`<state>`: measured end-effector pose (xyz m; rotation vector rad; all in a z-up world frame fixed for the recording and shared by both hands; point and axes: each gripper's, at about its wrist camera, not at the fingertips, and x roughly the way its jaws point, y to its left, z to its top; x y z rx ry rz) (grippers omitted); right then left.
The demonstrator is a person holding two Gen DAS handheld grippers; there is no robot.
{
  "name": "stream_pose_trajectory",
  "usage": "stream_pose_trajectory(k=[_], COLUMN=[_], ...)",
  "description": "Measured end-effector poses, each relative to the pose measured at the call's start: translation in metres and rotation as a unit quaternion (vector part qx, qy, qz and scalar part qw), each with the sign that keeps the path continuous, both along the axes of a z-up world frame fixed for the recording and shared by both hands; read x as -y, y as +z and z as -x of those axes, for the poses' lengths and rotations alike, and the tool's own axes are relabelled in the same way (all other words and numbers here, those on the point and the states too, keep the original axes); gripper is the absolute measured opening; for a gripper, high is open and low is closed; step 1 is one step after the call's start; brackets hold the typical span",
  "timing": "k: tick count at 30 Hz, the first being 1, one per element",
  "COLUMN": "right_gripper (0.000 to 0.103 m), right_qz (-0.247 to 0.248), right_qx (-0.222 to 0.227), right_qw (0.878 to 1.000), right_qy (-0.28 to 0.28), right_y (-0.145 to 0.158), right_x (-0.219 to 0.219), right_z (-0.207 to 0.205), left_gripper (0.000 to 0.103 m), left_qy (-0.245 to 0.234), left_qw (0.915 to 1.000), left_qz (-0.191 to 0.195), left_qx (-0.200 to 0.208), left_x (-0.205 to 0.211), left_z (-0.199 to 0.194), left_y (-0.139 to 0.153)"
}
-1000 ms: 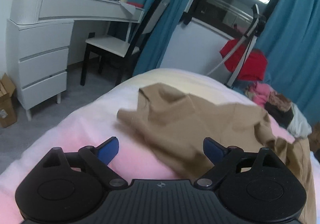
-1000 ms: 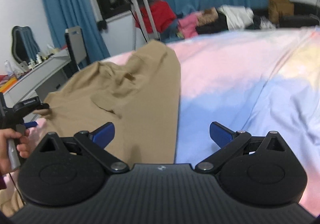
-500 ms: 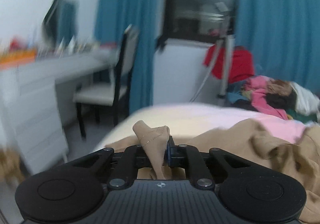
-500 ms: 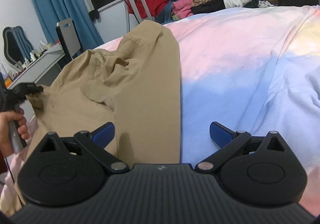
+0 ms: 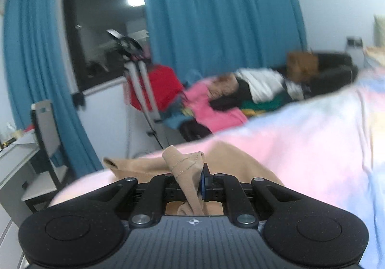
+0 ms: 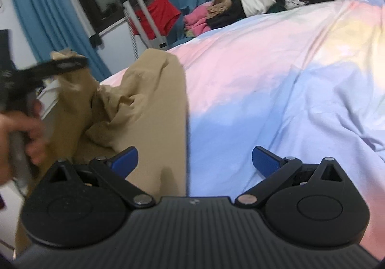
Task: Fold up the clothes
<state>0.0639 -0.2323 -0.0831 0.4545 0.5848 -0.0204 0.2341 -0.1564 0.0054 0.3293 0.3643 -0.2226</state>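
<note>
Tan soft-cotton garment (image 6: 154, 110) lies on pastel pink-and-blue quilted bedsheet (image 6: 276, 91), long axis running from near edge toward curtained window; right edge straight and flat, left part crumpled. Left gripper (image 5: 192, 182) clamped on stitched hem corner, fabric bunched upright between blue pads. Right gripper (image 6: 195, 160) jaws apart, hovering over garment's straight edge. Versus half second ago: gripped corner raised higher, left view swung toward clothes pile.

Blue curtains (image 5: 211, 16) flank a dark window (image 5: 101, 28). A chair (image 5: 45, 129) stands left. A clothes pile (image 6: 231, 9) lies beyond the bed (image 6: 288, 64).
</note>
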Motion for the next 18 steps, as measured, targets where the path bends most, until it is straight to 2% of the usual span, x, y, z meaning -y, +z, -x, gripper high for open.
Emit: stream_pose_trajectory(k=[1,4,6,7,9,15,18], right_gripper=[0.103,0.103,0.103,0.103,0.103,0.103,0.103], right_qz=[-0.005,-0.017,-0.02,-0.023,-0.028,-0.032,-0.024], right_qx=[-0.001,-0.003,-0.002,-0.001,0.003,0.017,0.028], right_qw=[1.0,1.0,1.0,1.0,1.0,0.999,0.999], right_qy=[-0.003,-0.007,-0.008,-0.008,-0.007,0.0,0.005], right_y=[-0.001,-0.005,-0.007,-0.007,-0.008,-0.004,0.001], right_x=[0.003,0.011,0.013,0.015,0.017,0.017,0.015], right_z=[0.0,0.001,0.002,0.001,0.002,0.003,0.007], left_gripper=[0.011,0.025,0.052,0.059,0.08,0.088,0.088], left_qy=[0.002,0.005,0.002,0.005,0.011,0.029,0.038], left_qw=[0.9999,0.9987,0.9977,0.9974,0.996,0.987,0.9797], left_qz=[-0.005,-0.017,-0.022,-0.011,0.012,0.081,0.115], left_qx=[-0.012,-0.048,-0.064,-0.072,-0.088,-0.136,-0.159], left_x=[0.009,0.028,0.032,0.021,-0.003,-0.075,-0.11], left_z=[-0.005,-0.021,-0.024,-0.012,0.012,0.083,0.119], left_y=[-0.011,-0.043,-0.054,-0.05,-0.042,-0.017,-0.004])
